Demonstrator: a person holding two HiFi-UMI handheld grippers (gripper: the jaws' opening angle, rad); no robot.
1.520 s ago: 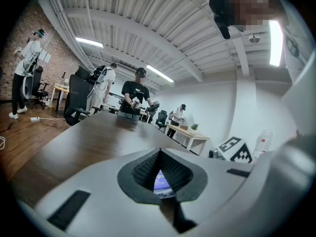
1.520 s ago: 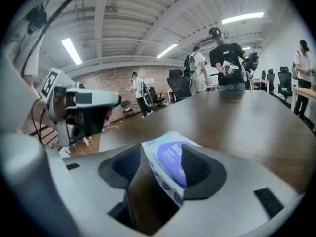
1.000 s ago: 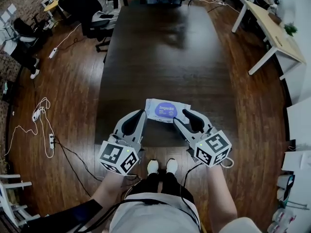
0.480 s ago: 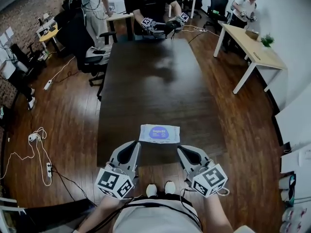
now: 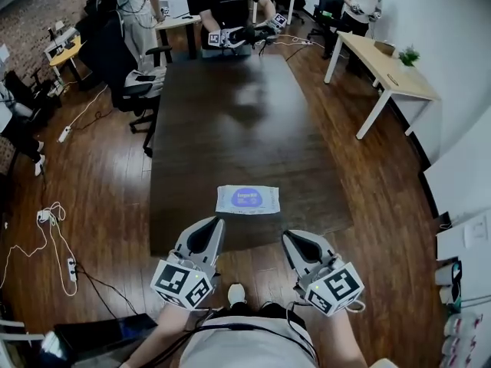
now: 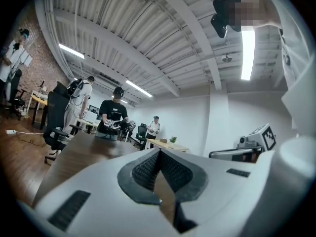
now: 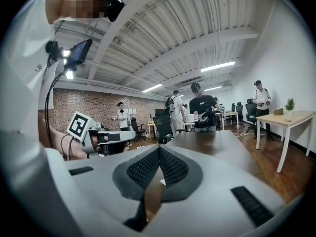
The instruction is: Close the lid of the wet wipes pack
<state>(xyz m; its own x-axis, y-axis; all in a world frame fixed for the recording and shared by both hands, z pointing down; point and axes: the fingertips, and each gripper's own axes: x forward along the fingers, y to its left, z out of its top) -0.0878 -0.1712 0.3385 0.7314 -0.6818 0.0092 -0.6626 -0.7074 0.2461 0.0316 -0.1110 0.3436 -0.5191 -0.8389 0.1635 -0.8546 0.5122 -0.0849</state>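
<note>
Dark wood bench (image 5: pixel 245 113) carries the wet wipes pack (image 5: pixel 247 200), which lies flat close to the near edge. Its purple lid (image 5: pixel 245 196) sits flush, so we judge it already closed. The left hand-held gripper (image 5: pixel 209 228) and the right hand-held gripper (image 5: pixel 295 240) hang short of the bench edge, one to each side, clear of the pack. Each has its jaws together on nothing. We take this as hands held off because no work remains.

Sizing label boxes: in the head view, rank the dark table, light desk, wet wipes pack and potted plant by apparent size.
1. dark table
2. light desk
3. wet wipes pack
4. potted plant
Desk and plant are farther off.
</note>
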